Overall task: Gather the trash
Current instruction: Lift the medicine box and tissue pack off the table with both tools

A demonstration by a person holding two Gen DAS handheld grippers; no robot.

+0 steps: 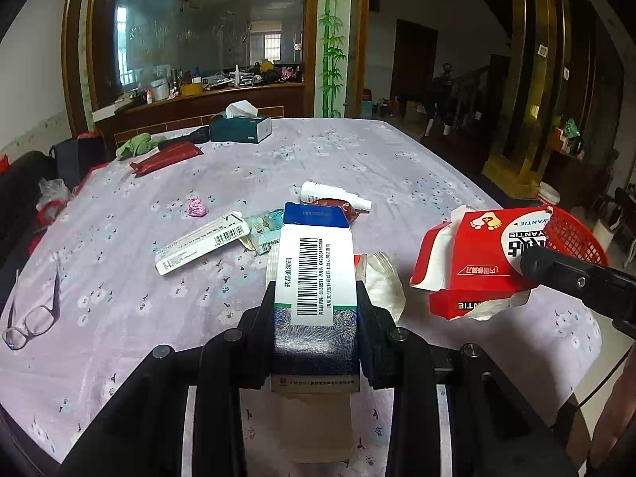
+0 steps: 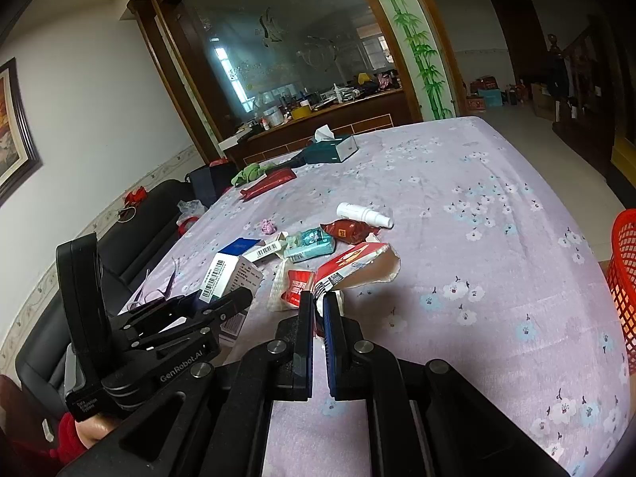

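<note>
Gripper (image 2: 318, 306) hiding red carton's (image 2: 349, 264) end

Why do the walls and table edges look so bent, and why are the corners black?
Left wrist view: the wide lens bows the table edge and door frames, and blacks out the corners; the box in the left hand-held gripper is sharp, its barcode readable. Right wrist view: same curving and dark corners; the glass panel shows pale window glare, and the right hand-held gripper stays crisp.
</note>
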